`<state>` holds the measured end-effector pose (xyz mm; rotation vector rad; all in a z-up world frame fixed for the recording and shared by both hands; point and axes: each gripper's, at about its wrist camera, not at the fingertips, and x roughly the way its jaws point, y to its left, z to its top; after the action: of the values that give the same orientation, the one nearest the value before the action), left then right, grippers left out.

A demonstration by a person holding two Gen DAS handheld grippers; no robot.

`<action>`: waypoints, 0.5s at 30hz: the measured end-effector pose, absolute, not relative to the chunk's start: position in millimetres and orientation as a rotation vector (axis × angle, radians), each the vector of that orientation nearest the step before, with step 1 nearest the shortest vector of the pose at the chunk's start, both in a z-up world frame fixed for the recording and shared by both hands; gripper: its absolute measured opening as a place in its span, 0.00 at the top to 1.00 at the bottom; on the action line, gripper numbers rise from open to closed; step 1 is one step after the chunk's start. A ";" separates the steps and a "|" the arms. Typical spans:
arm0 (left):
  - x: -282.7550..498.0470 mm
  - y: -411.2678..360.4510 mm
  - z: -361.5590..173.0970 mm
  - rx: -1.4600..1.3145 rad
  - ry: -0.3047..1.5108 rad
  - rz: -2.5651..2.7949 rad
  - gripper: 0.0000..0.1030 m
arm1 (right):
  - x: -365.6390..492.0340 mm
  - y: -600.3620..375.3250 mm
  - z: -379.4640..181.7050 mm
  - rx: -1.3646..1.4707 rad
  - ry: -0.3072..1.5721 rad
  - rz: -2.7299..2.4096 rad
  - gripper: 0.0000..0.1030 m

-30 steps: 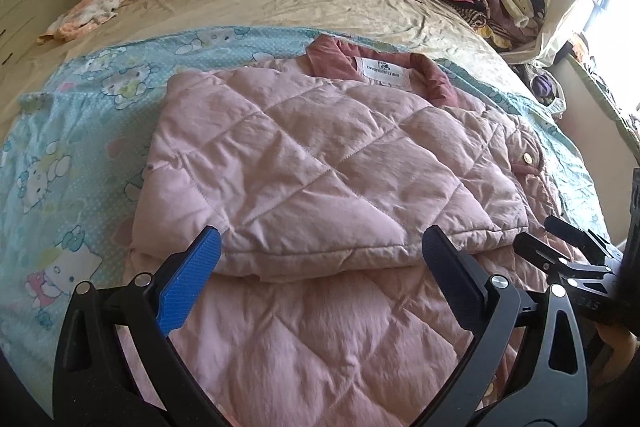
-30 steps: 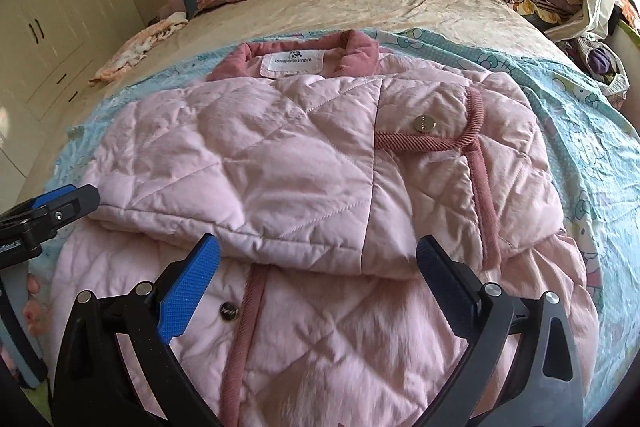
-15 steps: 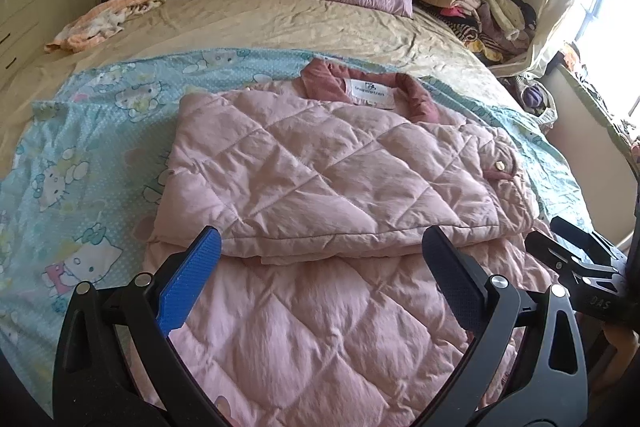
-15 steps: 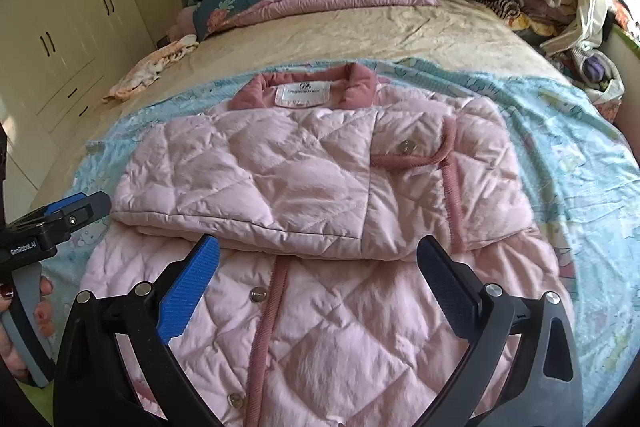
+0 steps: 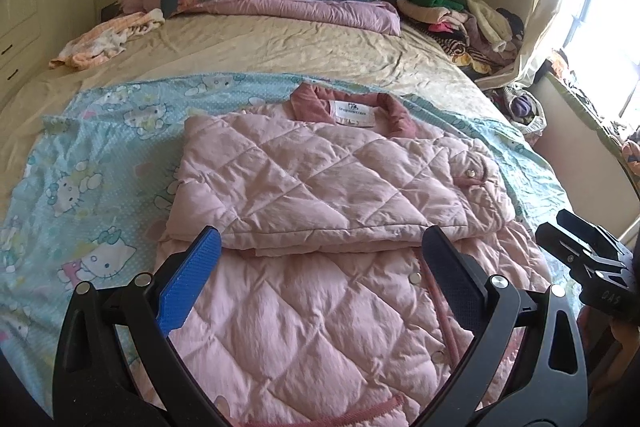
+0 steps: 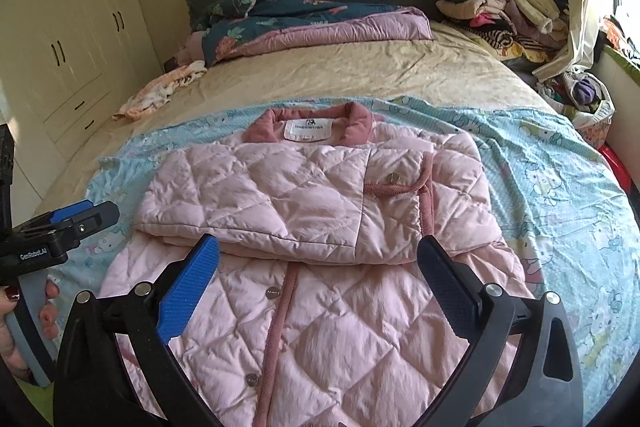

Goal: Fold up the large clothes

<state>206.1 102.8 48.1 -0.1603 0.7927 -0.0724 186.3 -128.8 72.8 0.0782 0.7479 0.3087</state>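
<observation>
We find the bed (image 6: 360,67) carrying a blue cartoon sheet (image 6: 560,187), and on it the pink quilted jacket (image 6: 320,211), directly ahead of both tools. Its long axis runs away from us, collar (image 6: 316,123) farthest, sleeves folded across the chest. The unfolded hem lies nearest, beneath the left tool (image 5: 318,287) and right tool (image 6: 318,287). Both stand wide open, gripping nothing. We judge both equally placed to lift the hem.

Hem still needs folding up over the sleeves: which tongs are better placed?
Neither clearly: probably both. The left tongs and right tongs hang open over the pink quilted jacket, level, at opposite sides of its unfolded lower part.
</observation>
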 end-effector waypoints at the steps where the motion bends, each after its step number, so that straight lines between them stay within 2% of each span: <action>1: 203.6 102.0 50.2 -0.160 0.787 -0.074 0.08 | 184.8 -130.2 74.4 0.077 0.744 0.310 0.04; 15: 167.9 93.2 69.9 -0.159 0.729 -0.092 0.08 | 150.5 -143.5 101.7 0.077 0.673 0.333 0.04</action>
<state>167.9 93.2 69.9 -0.1592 0.7294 -0.0925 150.5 -143.5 101.7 0.0772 0.6731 0.3330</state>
